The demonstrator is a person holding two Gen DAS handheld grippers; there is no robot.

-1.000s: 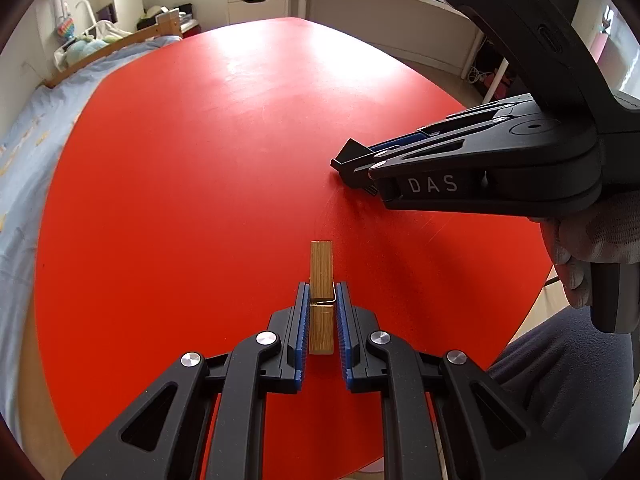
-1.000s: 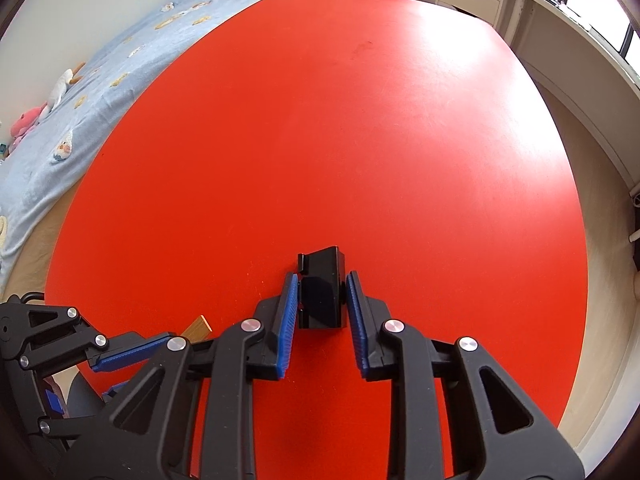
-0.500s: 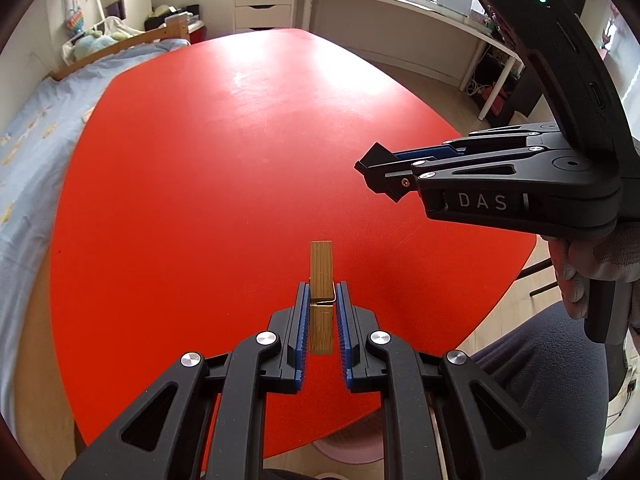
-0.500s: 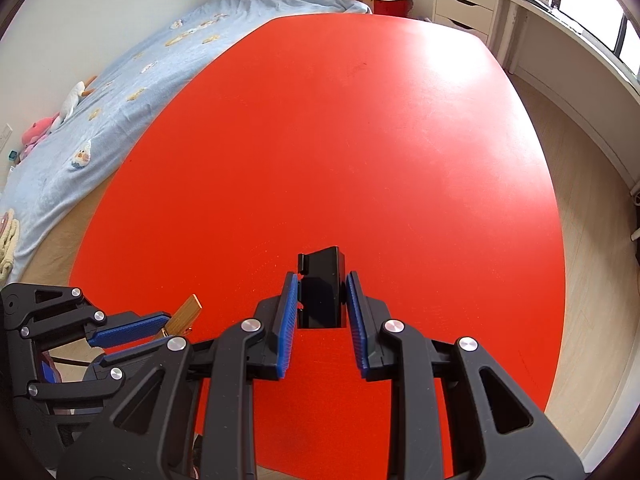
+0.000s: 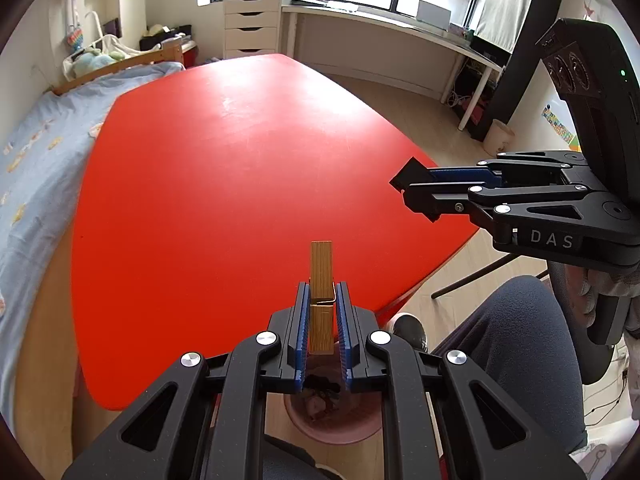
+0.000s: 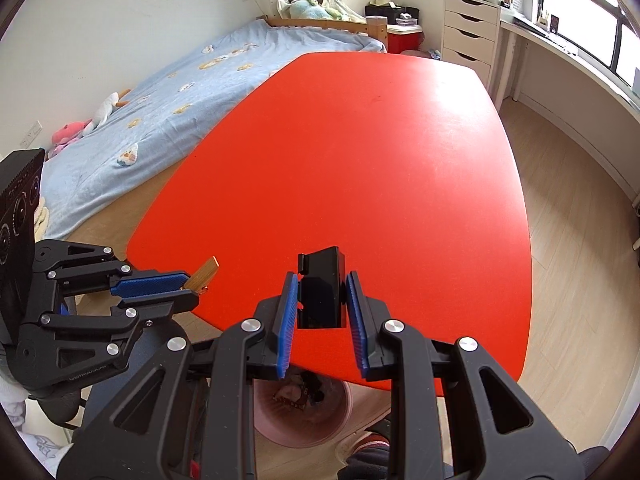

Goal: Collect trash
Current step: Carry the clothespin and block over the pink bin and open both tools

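My left gripper point(image 5: 321, 304) is shut on a wooden clothespin point(image 5: 321, 280), held in the air over the near edge of the red table point(image 5: 224, 168). My right gripper point(image 6: 321, 300) is shut on a black plastic clip-like piece point(image 6: 322, 292), also off the table. Each gripper shows in the other's view: the right one point(image 5: 420, 196) at the right, the left one point(image 6: 188, 284) at the lower left with the clothespin tip point(image 6: 205, 271) sticking out. A pink trash bin point(image 6: 304, 408) with some trash in it stands on the floor below both grippers; it also shows in the left wrist view point(image 5: 332, 420).
The red table top point(image 6: 360, 168) stretches ahead. A bed with a blue cover point(image 6: 168, 92) lies to the left. A white drawer unit point(image 6: 468, 36) and a long desk under the window stand at the back. The person's knee point(image 5: 516, 344) and an office chair are at the right.
Both grippers have risen and pulled back from above the table top to its near edge, each still holding its object. The trash bin has come into view below them.
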